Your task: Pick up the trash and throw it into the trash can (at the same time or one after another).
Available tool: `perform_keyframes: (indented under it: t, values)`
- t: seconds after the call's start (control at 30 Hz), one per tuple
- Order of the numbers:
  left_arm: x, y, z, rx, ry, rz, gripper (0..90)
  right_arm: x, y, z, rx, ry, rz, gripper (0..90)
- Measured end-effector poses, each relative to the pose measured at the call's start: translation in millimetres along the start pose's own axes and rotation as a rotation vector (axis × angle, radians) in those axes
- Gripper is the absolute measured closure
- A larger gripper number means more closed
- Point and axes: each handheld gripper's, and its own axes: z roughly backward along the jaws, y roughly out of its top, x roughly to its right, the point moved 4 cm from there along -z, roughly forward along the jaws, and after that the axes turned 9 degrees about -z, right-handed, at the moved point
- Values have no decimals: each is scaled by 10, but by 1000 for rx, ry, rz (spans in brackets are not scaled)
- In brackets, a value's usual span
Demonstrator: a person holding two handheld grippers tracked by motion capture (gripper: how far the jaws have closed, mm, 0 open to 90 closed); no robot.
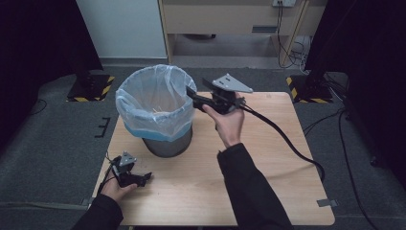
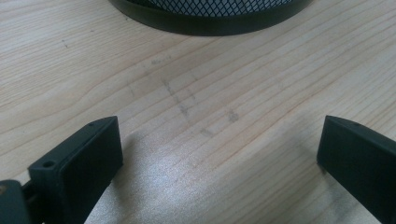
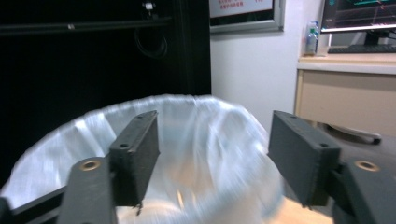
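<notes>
Item: lined bin [image 1: 160,115], table's 11 o'clock; right gripper [image 1: 190,91] at its 3 o'clock rim, jaws spread, empty; left gripper [image 1: 143,178] resting at 7 o'clock, jaws released; risk: a jaw snagging the liner [image 3: 205,140], tipping the bin

The worktop [image 2: 196,154] was pale wood with fine grain and a soft sheen. The bin [image 1: 167,143] was dark metal mesh, lined with a thin, translucent plastic bag [image 1: 153,103]. The jaws looked matt black plastic.
</notes>
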Motion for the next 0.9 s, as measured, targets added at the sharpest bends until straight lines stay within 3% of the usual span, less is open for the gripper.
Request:
perform_keyframes:
  t: [0.13,0.27,0.4,0.47,0.53,0.7,0.9]
  values:
    - [0,-1,2,-2,0,-1,0,217,-315,389,-93,-22,27,264]
    - [0,-1,1,-2,0,-1,0,391,-619,656,-144,-35,-5,251]
    - [0,-1,1,-2,0,-1,0,487,-802,792,-178,-45,-11,242]
    - [0,-1,1,-2,0,-1,0,613,-1058,983,-227,-60,-26,233]
    - [0,-1,1,-2,0,-1,0,672,-1171,1068,-249,-70,-32,231]
    - [1,-1,2,-2,0,0,0,909,-1575,1338,-355,-121,-47,221]
    - [2,-1,2,-2,0,0,0,1302,-2005,1598,-527,-238,-84,206]
